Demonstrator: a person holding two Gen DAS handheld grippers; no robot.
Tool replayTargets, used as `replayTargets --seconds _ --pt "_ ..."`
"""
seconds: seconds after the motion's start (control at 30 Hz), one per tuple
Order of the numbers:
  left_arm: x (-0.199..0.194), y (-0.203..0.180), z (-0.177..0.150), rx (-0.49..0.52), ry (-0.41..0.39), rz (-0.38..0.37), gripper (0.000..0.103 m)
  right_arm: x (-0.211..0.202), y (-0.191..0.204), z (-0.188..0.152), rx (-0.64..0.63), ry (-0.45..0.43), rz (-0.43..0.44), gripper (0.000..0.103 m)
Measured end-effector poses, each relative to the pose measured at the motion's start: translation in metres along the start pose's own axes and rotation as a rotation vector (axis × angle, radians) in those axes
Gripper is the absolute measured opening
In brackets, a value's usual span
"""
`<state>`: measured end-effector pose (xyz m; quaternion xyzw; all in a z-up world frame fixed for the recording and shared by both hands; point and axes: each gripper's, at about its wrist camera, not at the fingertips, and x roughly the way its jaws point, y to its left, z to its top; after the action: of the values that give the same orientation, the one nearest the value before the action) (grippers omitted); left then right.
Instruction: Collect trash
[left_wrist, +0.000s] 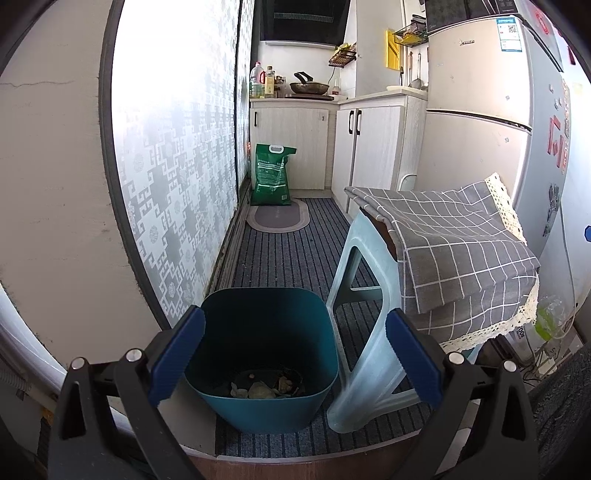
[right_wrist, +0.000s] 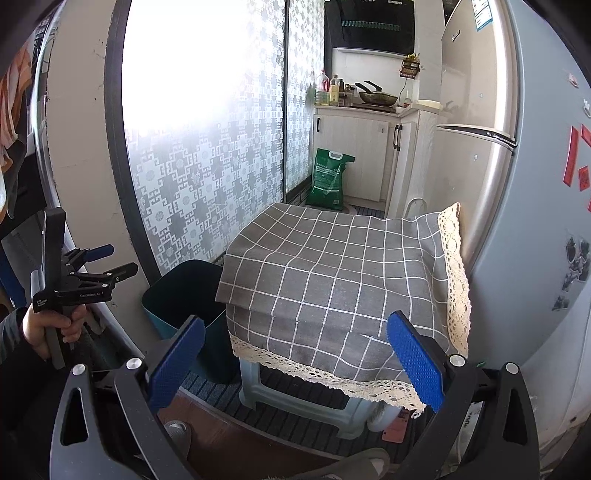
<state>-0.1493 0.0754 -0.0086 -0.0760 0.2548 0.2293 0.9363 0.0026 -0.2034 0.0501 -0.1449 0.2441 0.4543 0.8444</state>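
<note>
Trash (left_wrist: 258, 387) sits at the bottom of the teal bin (left_wrist: 266, 406) on the striped mat left of the stool (left_wrist: 369, 332), dead ahead and below your wide-open, empty left gripper (left_wrist: 291, 354); your right gripper (right_wrist: 291, 362), equally spread and empty, faces the cloth (right_wrist: 332, 277).

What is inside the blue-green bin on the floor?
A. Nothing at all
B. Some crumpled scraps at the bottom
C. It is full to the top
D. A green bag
B: the left wrist view looks down into the bin and shows a few crumpled scraps lying at the bottom, with the walls above them bare.
</note>
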Motion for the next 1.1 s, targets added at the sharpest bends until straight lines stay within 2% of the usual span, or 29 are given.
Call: replayTargets --seconds 1.1 --pt "0.0015 0.0041 -0.0010 0.001 0.010 0.016 0.100 0.0042 0.0033 -0.0003 -0.010 0.013 0.003 0.100"
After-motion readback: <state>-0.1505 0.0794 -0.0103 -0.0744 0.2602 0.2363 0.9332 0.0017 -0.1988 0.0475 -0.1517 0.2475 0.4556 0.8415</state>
